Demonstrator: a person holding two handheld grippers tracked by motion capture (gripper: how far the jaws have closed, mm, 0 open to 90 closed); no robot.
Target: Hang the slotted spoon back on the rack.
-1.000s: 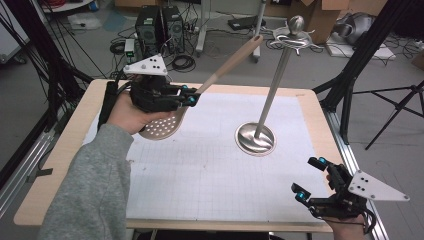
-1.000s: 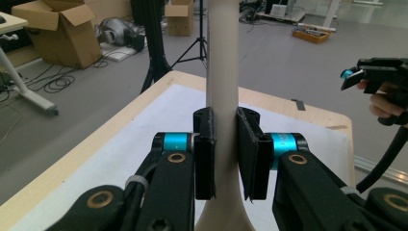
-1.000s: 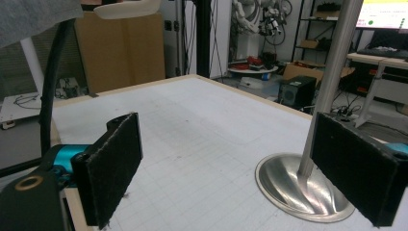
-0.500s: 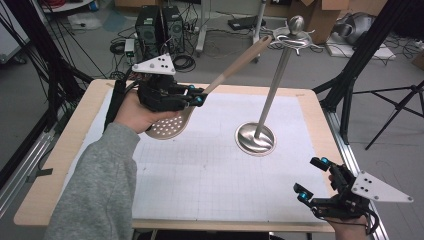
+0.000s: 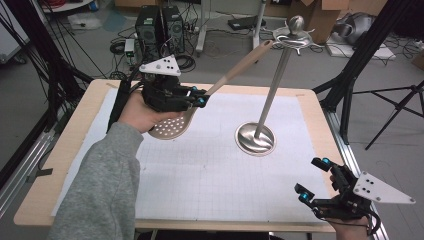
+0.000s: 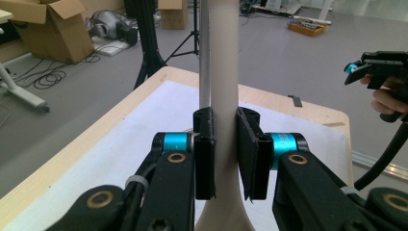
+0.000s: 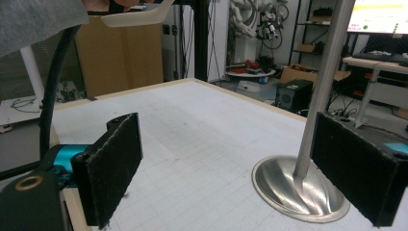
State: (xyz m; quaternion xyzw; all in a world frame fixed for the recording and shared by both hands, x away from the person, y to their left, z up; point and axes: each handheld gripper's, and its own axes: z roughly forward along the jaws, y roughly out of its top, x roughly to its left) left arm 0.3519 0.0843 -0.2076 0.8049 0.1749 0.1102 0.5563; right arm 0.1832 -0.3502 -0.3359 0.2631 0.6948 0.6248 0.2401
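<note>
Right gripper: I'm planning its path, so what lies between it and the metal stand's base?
Bare gridded mat only, in the high view, from right gripper to stand base.

Lab/workshop: PC towers (image 5: 160, 25) and loose cables (image 5: 200, 42) on the floor, cardboard boxes (image 5: 320, 15), tripods (image 5: 395, 112), parts shelves (image 7: 269, 29).

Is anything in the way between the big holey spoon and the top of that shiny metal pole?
Nothing visible blocks it. The left gripper holds the slotted spoon by its handle, whose tip is already near the top of the metal stand. The air between them looks free.
</note>
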